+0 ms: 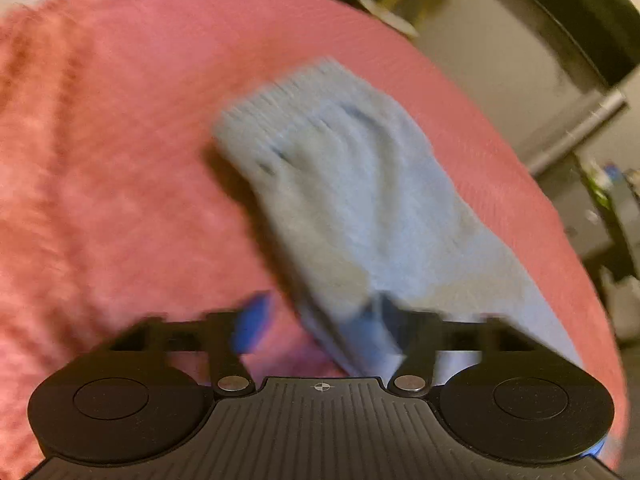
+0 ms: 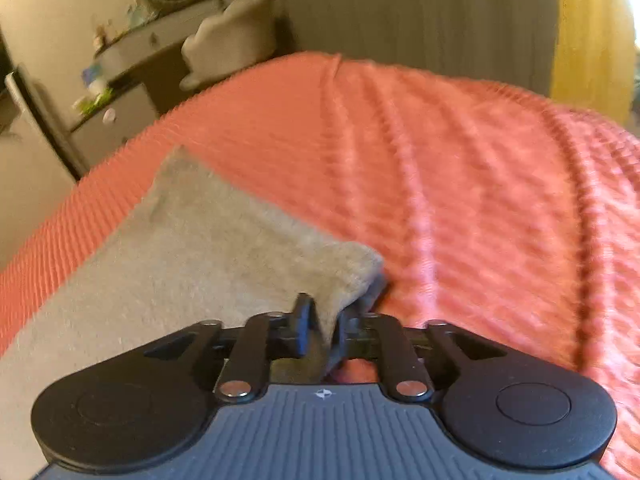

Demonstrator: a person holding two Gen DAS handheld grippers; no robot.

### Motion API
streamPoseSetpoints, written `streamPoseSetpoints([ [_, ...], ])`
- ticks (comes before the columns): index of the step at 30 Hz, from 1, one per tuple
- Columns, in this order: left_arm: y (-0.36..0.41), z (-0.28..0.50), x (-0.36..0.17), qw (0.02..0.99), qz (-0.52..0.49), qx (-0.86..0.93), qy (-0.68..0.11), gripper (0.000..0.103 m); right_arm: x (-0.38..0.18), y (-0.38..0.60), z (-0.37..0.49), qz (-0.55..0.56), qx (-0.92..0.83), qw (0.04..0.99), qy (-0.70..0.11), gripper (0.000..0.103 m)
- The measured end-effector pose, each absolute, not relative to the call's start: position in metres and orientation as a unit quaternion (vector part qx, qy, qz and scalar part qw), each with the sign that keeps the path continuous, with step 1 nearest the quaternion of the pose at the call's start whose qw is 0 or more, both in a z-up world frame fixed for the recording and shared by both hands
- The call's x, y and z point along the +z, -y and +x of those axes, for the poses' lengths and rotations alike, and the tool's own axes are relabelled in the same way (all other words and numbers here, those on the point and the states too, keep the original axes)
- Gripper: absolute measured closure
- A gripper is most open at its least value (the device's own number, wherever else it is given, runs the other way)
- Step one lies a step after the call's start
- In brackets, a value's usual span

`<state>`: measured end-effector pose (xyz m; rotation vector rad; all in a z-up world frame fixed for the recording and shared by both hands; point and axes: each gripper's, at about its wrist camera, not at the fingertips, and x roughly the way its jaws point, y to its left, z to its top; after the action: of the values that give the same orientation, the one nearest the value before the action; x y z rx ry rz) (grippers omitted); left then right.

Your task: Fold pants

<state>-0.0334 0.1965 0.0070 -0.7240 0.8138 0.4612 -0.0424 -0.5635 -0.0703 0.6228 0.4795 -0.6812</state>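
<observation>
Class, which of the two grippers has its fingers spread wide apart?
The left gripper: its fingers stand wide apart beside the grey pants. The right gripper shows only a narrow gap.

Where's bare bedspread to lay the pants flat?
Free: the wide stretch of bedspread right of the pants in the right wrist view, and the patch left of them in the left view. Crowded: the bed edge beside the pants, near the dresser.

The pants (image 2: 192,240) are soft, matt grey knit cloth with a ribbed hem. The bedspread (image 2: 460,184) is coral, ribbed, fuzzy fabric. The tongs (image 2: 322,334) are matt black plastic with shiny metal rivets.
</observation>
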Motion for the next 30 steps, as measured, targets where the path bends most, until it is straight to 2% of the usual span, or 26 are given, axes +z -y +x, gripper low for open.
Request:
streamPoseSetpoints([
  [1, -0.196, -0.039, 0.017, 0.841, -0.319, 0.232, -0.37, 0.024, -0.063, 0.56, -0.047, 0.286, -0.342, 0.868, -0.22, 0.046],
  [6, -0.164, -0.049, 0.061, 0.903, -0.171, 0.208, -0.335, 0.019, -0.016, 0.518, -0.048, 0.178, -0.289, 0.925, -0.173, 0.039],
  [8, -0.133, -0.043, 0.07, 0.921, -0.111, 0.185, -0.324, 0.011, -0.005, 0.485, -0.035, 0.152, -0.222, 0.947, -0.177, 0.031],
  [10, -0.101, -0.036, 0.07, 0.932, -0.084, 0.16, -0.313, 0.008, -0.002, 0.446, -0.016, 0.136, -0.152, 0.959, -0.198, 0.027],
  [14, -0.035, -0.011, 0.052, 0.941, -0.089, 0.112, -0.306, 0.008, -0.013, 0.335, 0.029, 0.079, 0.04, 0.96, -0.267, 0.027],
  [19, 0.025, 0.031, 0.017, 0.952, -0.056, 0.089, -0.287, 0.008, -0.026, 0.252, 0.049, 0.06, 0.226, 0.942, -0.242, 0.026],
  [21, 0.041, 0.042, 0.004, 0.956, -0.033, 0.084, -0.278, 0.008, -0.035, 0.25, 0.061, 0.068, 0.254, 0.93, -0.257, 0.023],
  [23, 0.052, 0.053, -0.008, 0.957, -0.03, 0.076, -0.277, 0.008, -0.047, 0.265, 0.071, 0.094, 0.265, 0.92, -0.274, 0.015],
  [30, 0.03, 0.088, -0.045, 0.948, -0.023, 0.121, -0.295, 0.006, -0.063, 0.361, 0.105, 0.16, 0.241, 0.927, -0.238, 0.016],
])
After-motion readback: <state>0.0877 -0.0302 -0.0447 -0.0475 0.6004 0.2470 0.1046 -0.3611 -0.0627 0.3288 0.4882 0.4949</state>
